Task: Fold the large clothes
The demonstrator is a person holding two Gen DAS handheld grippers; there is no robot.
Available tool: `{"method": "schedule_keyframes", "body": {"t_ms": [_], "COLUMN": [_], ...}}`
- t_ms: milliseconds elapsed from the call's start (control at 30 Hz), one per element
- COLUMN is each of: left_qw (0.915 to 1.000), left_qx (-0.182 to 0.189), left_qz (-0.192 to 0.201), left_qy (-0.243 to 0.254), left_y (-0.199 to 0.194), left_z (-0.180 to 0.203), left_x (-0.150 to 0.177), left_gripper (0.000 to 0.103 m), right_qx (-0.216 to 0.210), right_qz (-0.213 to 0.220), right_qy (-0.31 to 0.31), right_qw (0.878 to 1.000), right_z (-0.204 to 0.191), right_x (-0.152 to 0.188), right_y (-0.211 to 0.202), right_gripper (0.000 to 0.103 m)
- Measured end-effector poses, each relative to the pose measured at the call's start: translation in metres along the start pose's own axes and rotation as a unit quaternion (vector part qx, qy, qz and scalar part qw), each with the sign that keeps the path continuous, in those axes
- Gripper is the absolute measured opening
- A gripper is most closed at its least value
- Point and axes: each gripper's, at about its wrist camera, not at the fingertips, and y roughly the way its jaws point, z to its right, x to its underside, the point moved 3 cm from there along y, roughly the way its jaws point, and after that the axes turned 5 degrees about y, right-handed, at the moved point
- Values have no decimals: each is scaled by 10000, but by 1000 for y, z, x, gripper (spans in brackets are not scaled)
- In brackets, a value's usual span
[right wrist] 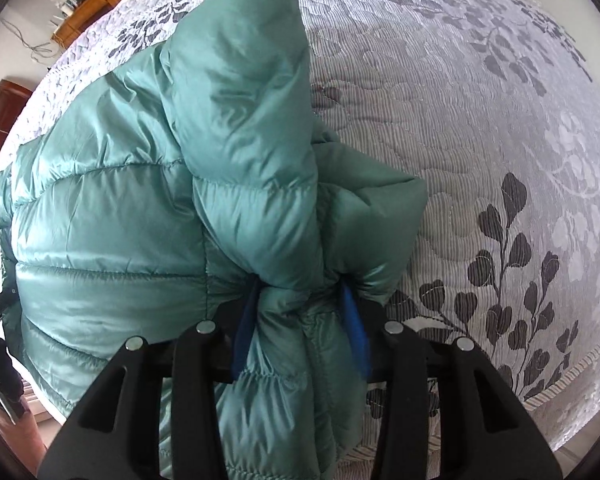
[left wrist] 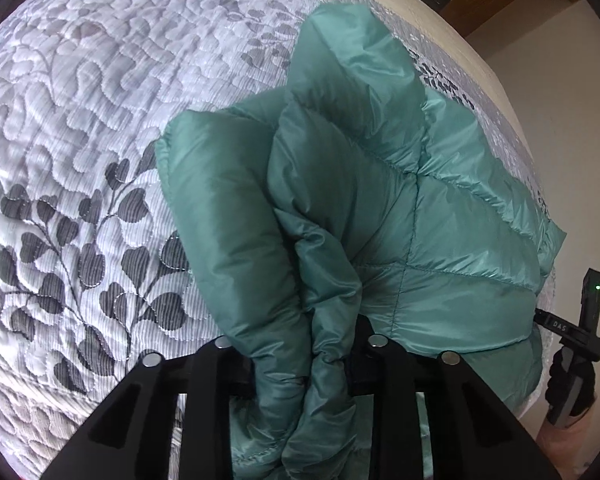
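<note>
A teal quilted puffer jacket [left wrist: 440, 216] is held up over a bed. My left gripper [left wrist: 304, 344] is shut on a bunched fold of the jacket, which spreads away to the right. In the right wrist view the same jacket [right wrist: 112, 216] spreads to the left. My right gripper [right wrist: 300, 300] is shut on another bunched fold, pinched between its blue-padded fingers [right wrist: 354, 320]. A loose flap [right wrist: 376, 208] sticks out to the right of that grip. The right gripper's body [left wrist: 580, 332] shows at the right edge of the left wrist view.
The bed carries a white quilted cover with grey leaf patterns [left wrist: 60, 240], also in the right wrist view [right wrist: 500, 160]. A wooden shelf with small items [right wrist: 88, 4] stands beyond the bed. Dark wooden furniture [right wrist: 4, 108] is at the left.
</note>
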Motion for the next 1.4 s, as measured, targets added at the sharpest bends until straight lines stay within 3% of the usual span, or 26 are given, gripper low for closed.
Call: {"method": "schedule_keyframes", "body": {"t_ms": [333, 567, 733, 933, 1167, 1400], "left_qw": [9978, 9920, 9891, 9836, 9804, 9788], "left_qx": [-173, 116, 295, 388, 359, 282], "left_qz": [376, 499, 219, -272, -511, -524], "left_qy": [514, 1158, 1426, 1741, 1867, 1958], "left_y": [-75, -108, -79, -22, 24, 44], "left_z": [55, 154, 211, 251, 271, 271], "left_x": [-2, -5, -6, 4, 9, 16], "left_gripper": [19, 19, 20, 21, 21, 22], "right_qx": [-304, -151, -100, -139, -188, -186], "right_qz": [-16, -32, -34, -48, -91, -110], "right_qy": [85, -45, -104, -95, -52, -52], "right_qw": [9995, 9999, 9999, 9998, 9998, 9998], "right_z": [15, 12, 10, 10, 15, 15], "right_x": [1, -2, 0, 0, -2, -2], "right_y": [-28, -33, -33, -33, -27, -22], "right_gripper": [29, 29, 28, 28, 29, 30]}}
